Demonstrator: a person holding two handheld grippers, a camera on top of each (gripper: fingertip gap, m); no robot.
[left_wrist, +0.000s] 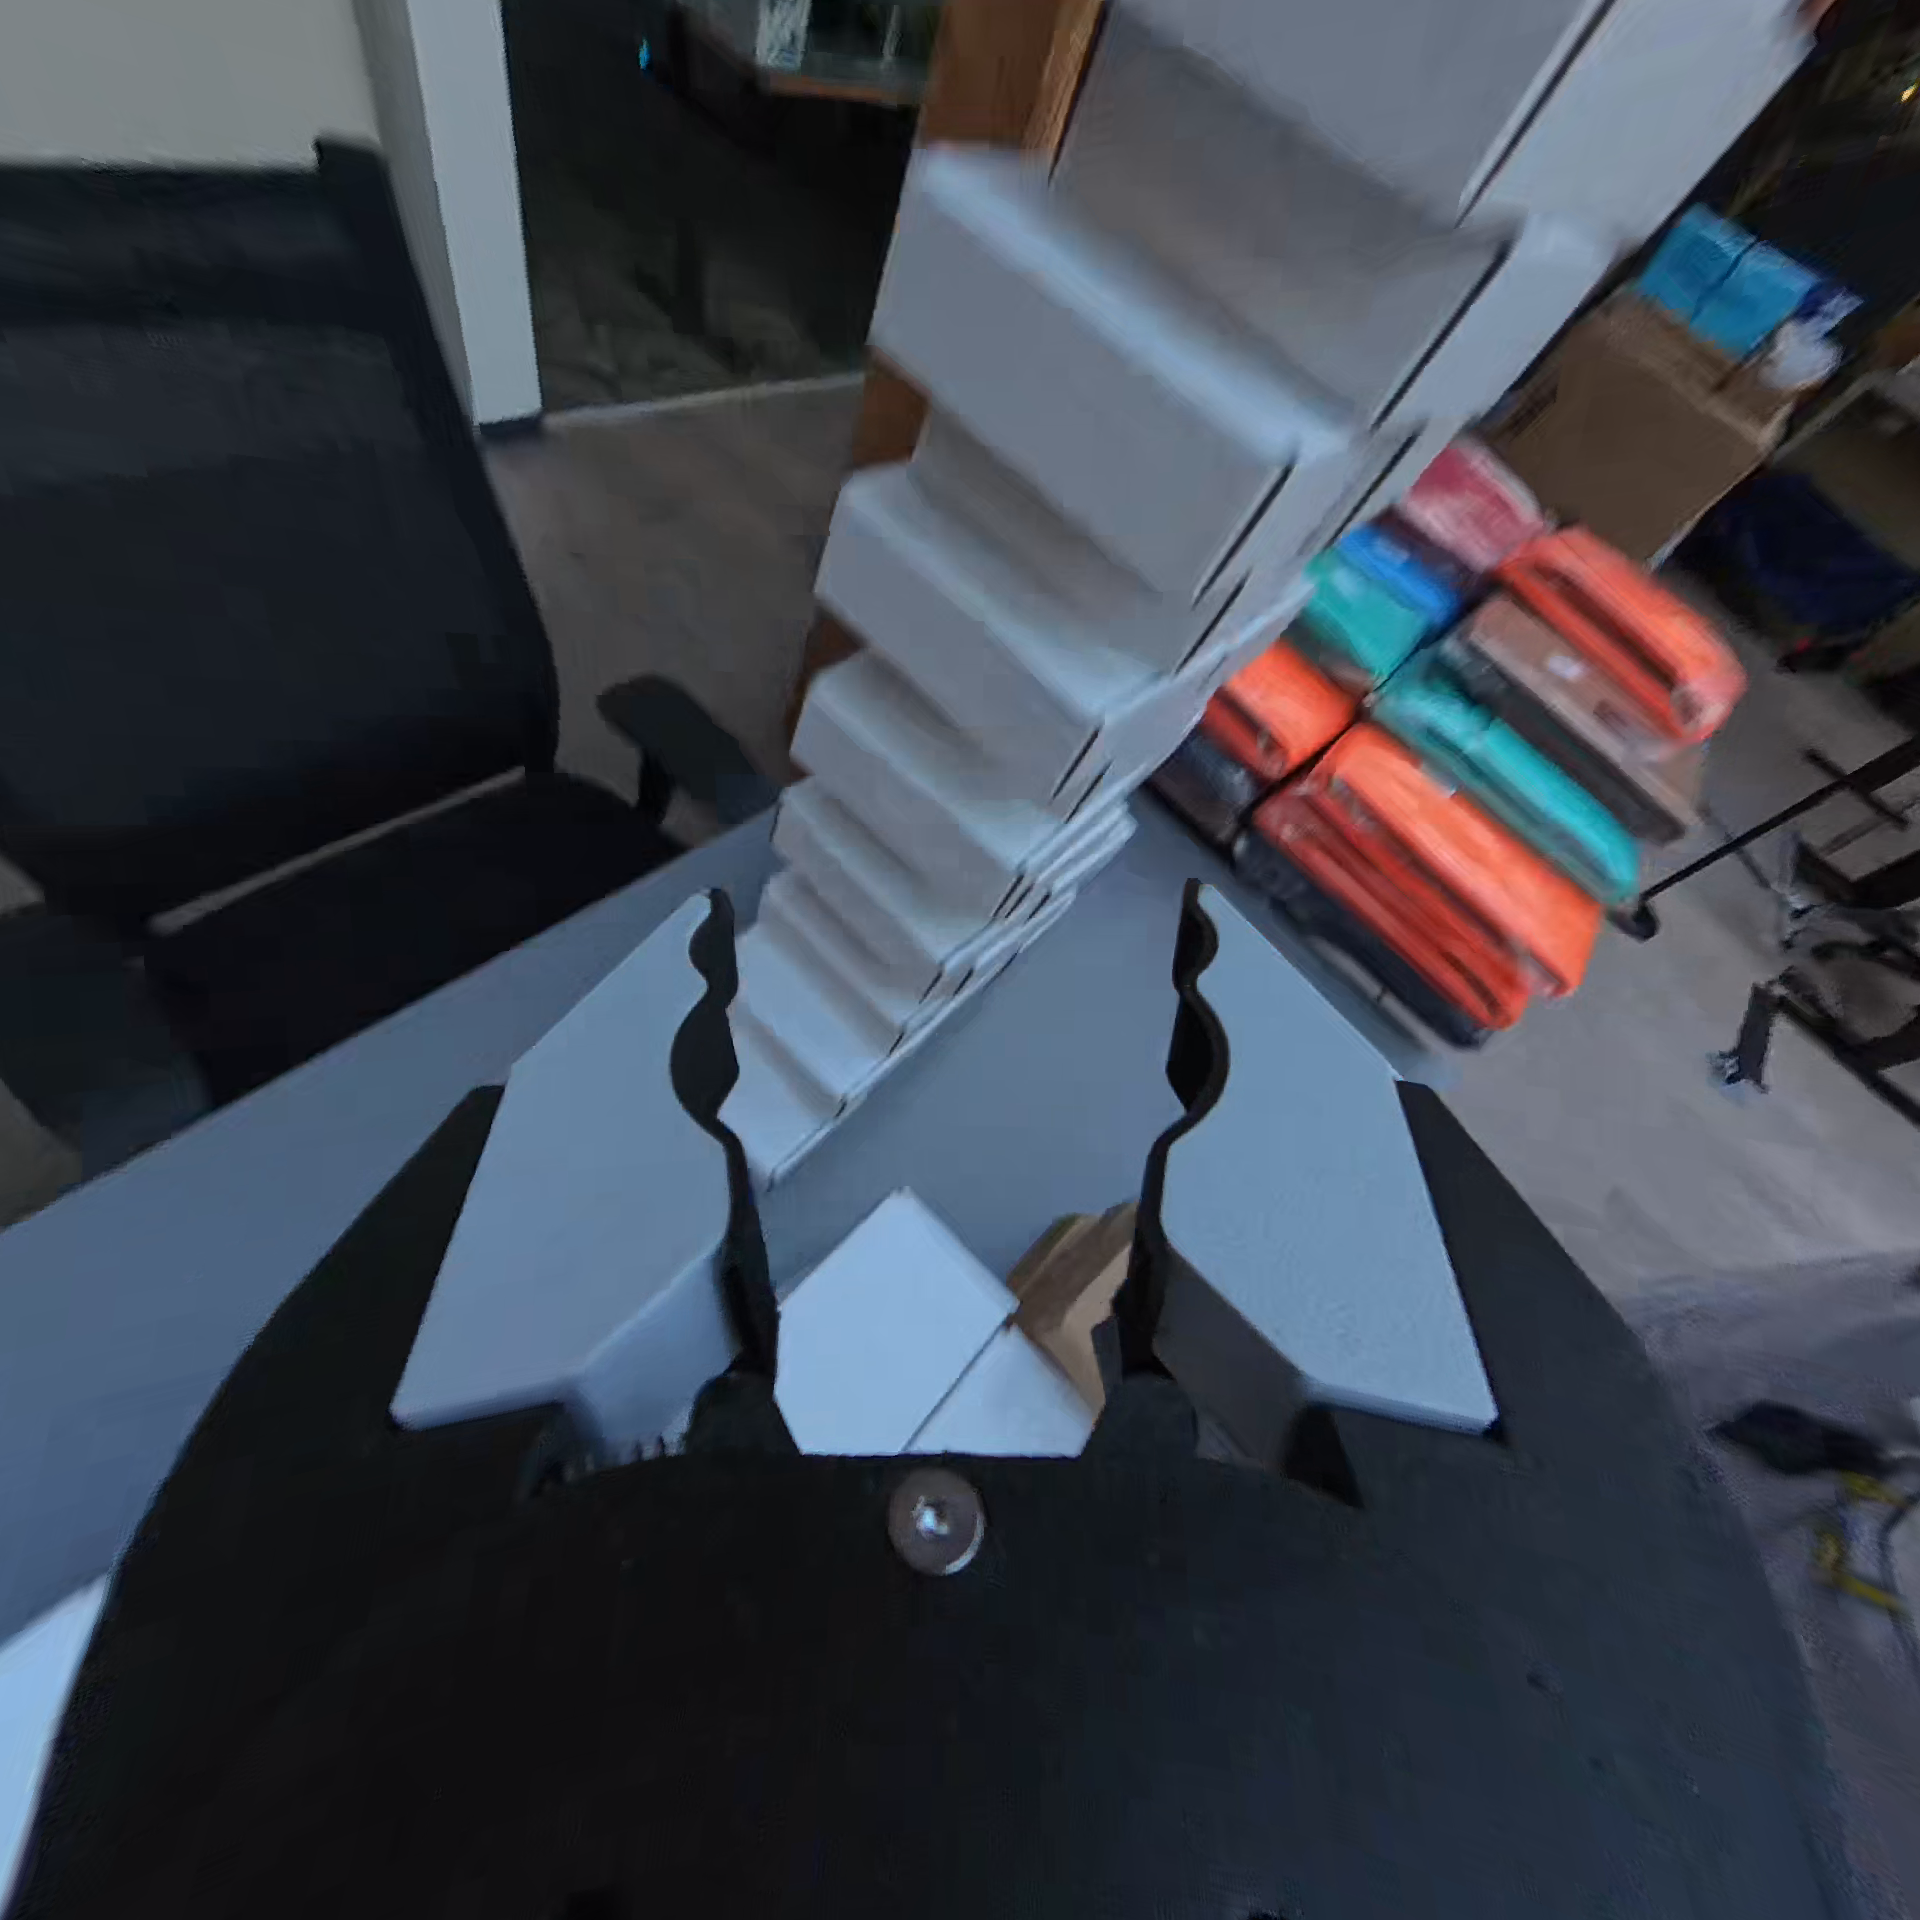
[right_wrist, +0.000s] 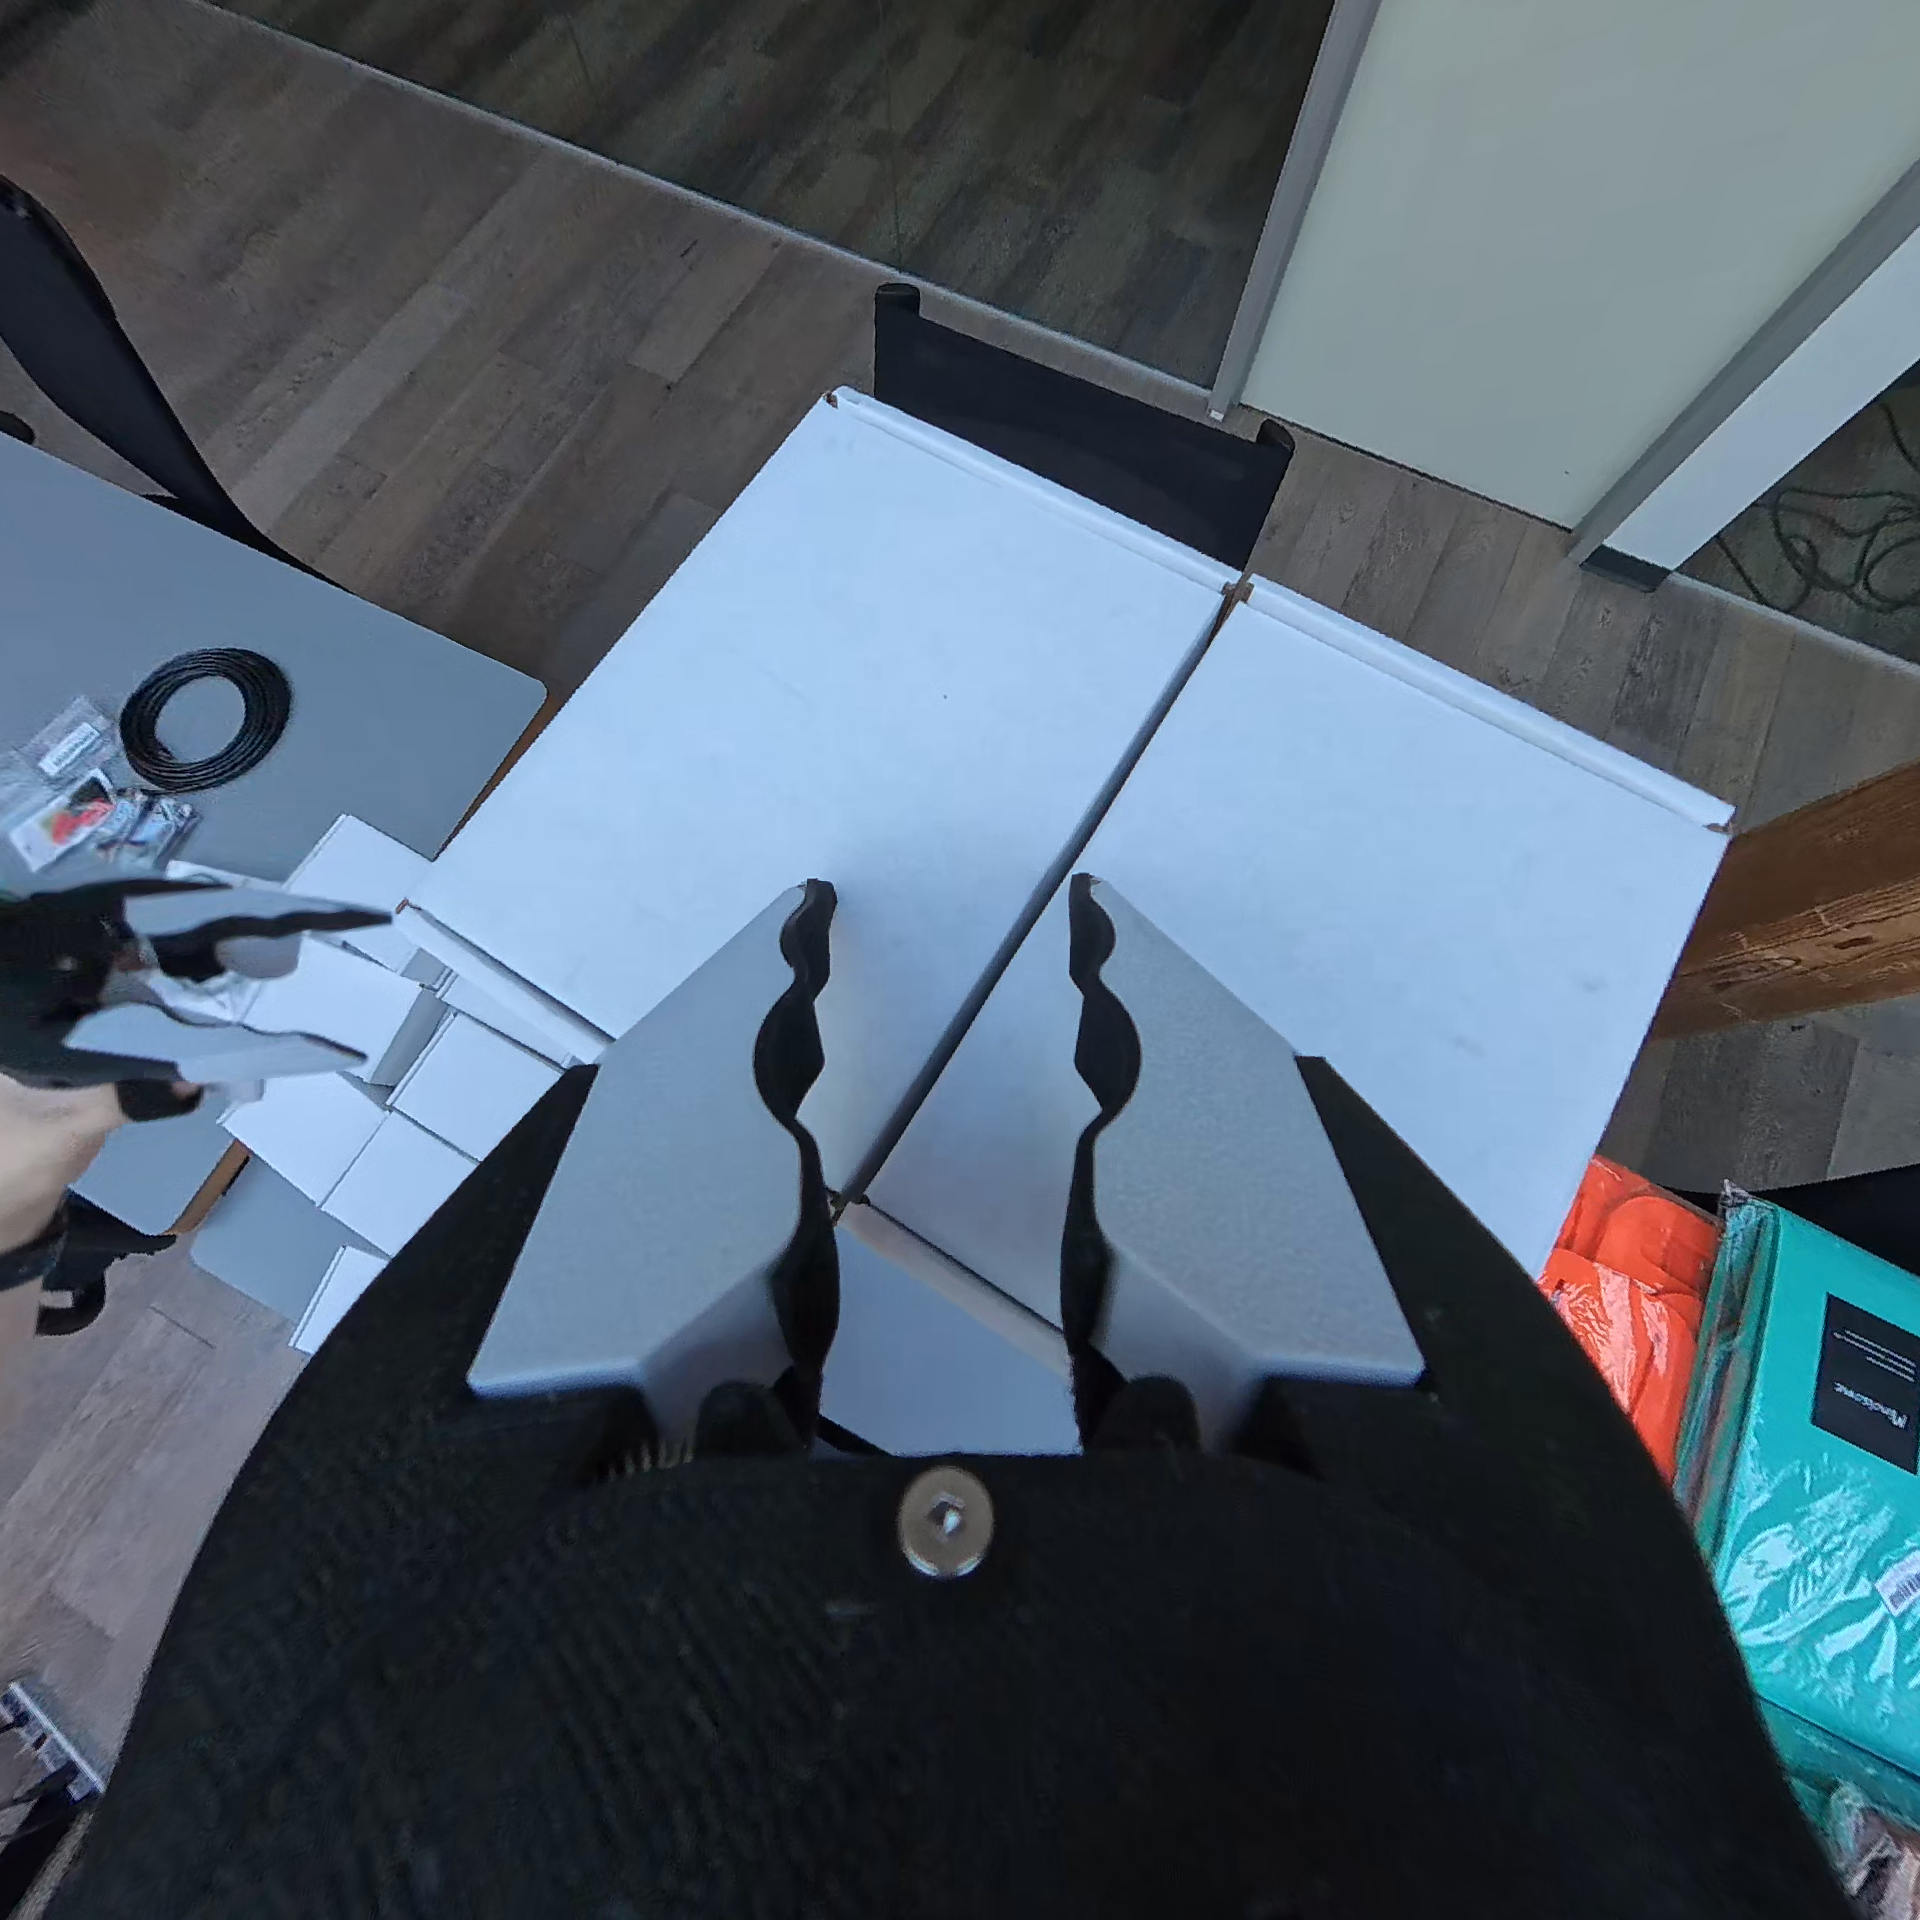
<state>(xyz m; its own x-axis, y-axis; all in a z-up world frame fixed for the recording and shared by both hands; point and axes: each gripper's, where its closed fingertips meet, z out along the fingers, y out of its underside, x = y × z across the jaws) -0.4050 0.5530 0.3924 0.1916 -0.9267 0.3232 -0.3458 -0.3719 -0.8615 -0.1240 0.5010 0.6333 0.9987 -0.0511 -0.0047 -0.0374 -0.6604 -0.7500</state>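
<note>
Left tongs (left_wrist: 951, 904): I hold them spread, empty, before a tall stack of white boxes (left_wrist: 1049, 582) on the grey table (left_wrist: 260, 1174).
Right tongs (right_wrist: 951, 894): spread, empty, above two large white boxes (right_wrist: 831, 675) lying side by side.

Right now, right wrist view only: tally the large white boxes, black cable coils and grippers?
Large white boxes: 2
Black cable coil: 1
Grippers: 2, the left gripper and the right gripper, both open
Total: 5
</note>
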